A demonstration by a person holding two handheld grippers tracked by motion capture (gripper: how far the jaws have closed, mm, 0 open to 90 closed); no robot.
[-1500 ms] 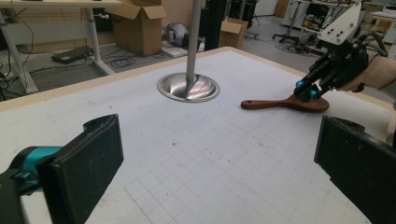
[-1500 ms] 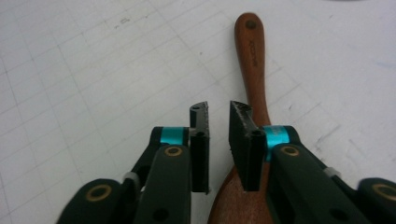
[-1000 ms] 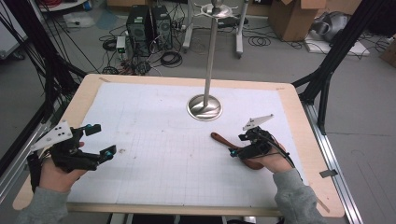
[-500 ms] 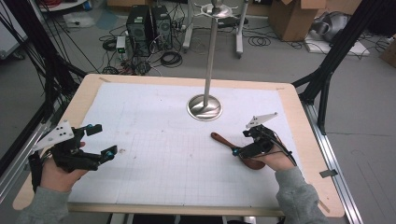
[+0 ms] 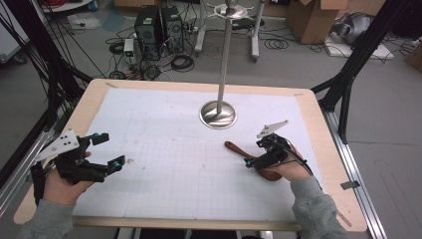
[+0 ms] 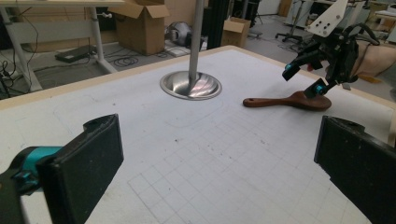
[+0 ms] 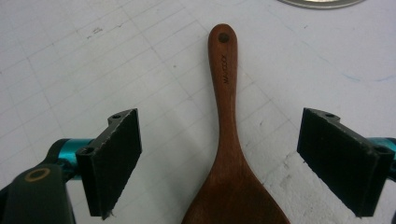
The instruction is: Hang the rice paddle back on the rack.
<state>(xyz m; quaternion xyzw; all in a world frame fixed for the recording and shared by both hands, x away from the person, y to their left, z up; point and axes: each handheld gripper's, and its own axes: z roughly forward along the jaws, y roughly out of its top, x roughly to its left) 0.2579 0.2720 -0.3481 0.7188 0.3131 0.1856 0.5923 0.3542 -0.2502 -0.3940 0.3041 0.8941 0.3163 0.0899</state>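
One wooden spatula (image 7: 227,154) lies flat on the bench (image 5: 164,199), right of centre, its broad blade under my right gripper (image 7: 219,163) and its handle running straight ahead toward the steel stand (image 5: 218,113). My right gripper's jaws have just been opening and now stand spread on either side of the blade's neck, pads clear of the wood, so its long axis runs between them. My left gripper (image 5: 103,152) is spread too, holding nothing, well apart at the bench's left. The right hand is plainly nearer.
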